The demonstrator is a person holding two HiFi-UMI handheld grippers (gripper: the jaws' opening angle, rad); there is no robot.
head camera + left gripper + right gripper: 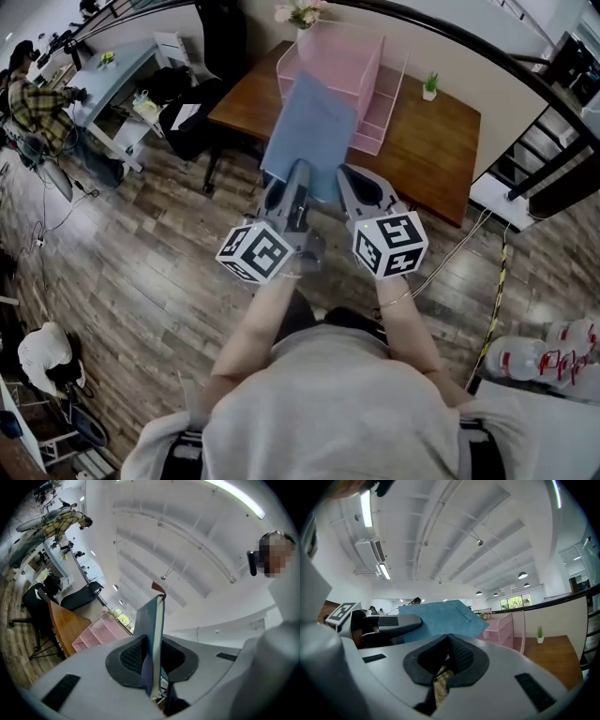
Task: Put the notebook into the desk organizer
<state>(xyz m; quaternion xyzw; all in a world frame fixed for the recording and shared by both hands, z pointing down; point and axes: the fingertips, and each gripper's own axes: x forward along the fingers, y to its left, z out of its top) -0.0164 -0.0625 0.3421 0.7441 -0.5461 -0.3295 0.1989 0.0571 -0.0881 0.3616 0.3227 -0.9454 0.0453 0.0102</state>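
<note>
**Carrying the notebook toward the desk.** Your left gripper (298, 183) has its jaws closed narrowly on the near edge of the blue notebook (311, 131). In the left gripper view the pads (136, 656) press on both covers of the book, which stands up between them. The notebook is held in the air in front of you, above the wooden floor and short of the desk (436, 145). It is apart from the pink desk organizer (394, 103) and none of it is inside yet.

Your right gripper (350, 180) sits just beside the notebook's right edge. Its jaws are together with nothing between them, and its view shows the book up and to the left of the pads.

**Hazards, as judged from this pose.**
- The grip is on one edge only, so most of the book overhangs the jaws. A quick tilt or a sudden stop could let it pivot or slip out.
- The far corner leads. If it comes in low or askew it may catch an organizer wall and push the light frame across the desk, toward the flower vase (302, 17) behind it.
- Letting go before the book is between the walls would probably drop it on the desktop.
</note>
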